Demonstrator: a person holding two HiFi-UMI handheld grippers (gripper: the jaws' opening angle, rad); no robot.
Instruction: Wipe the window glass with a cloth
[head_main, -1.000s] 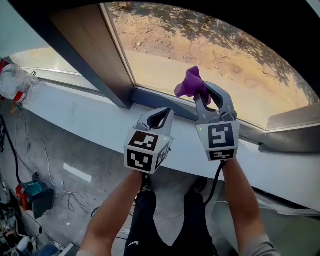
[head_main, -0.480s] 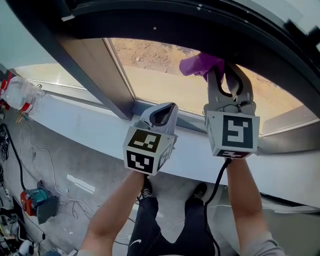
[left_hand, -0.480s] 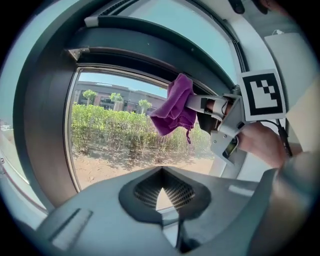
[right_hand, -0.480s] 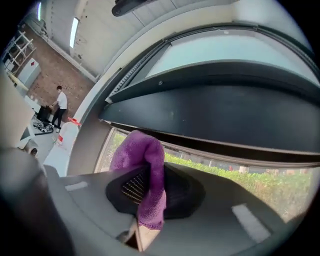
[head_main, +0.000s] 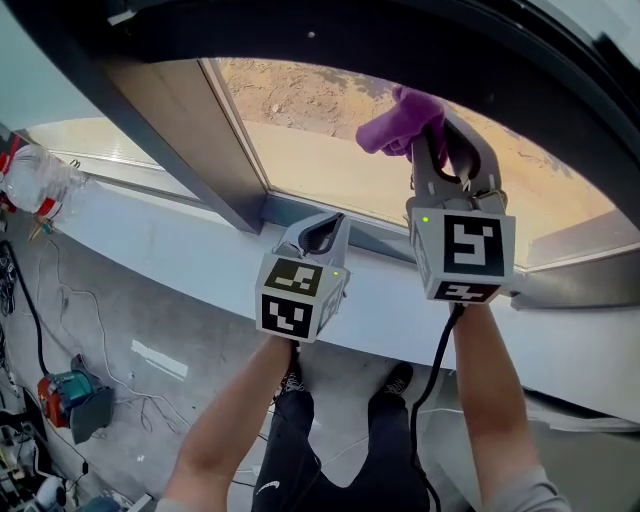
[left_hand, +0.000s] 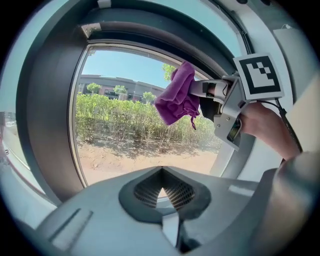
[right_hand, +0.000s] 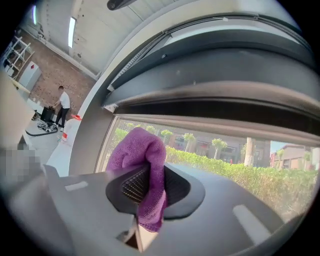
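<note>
- Clamping the purple cloth (right_hand: 142, 155), my right gripper (right_hand: 150, 189) has its jaws pinched on the folds.
- Over the last second it climbed toward 12 o'clock, carrying the cloth up the window glass (head_main: 320, 150); I judge this a wiping stroke in progress.
- My left gripper (head_main: 322, 230), at 7 o'clock from the right, has its jaws together and empty.

You're holding two grippers, left gripper (head_main: 322, 230) and right gripper (head_main: 441, 128); one cloth (head_main: 393, 124), one window glass (head_main: 320, 150), one bottle (head_main: 36, 180).
</note>
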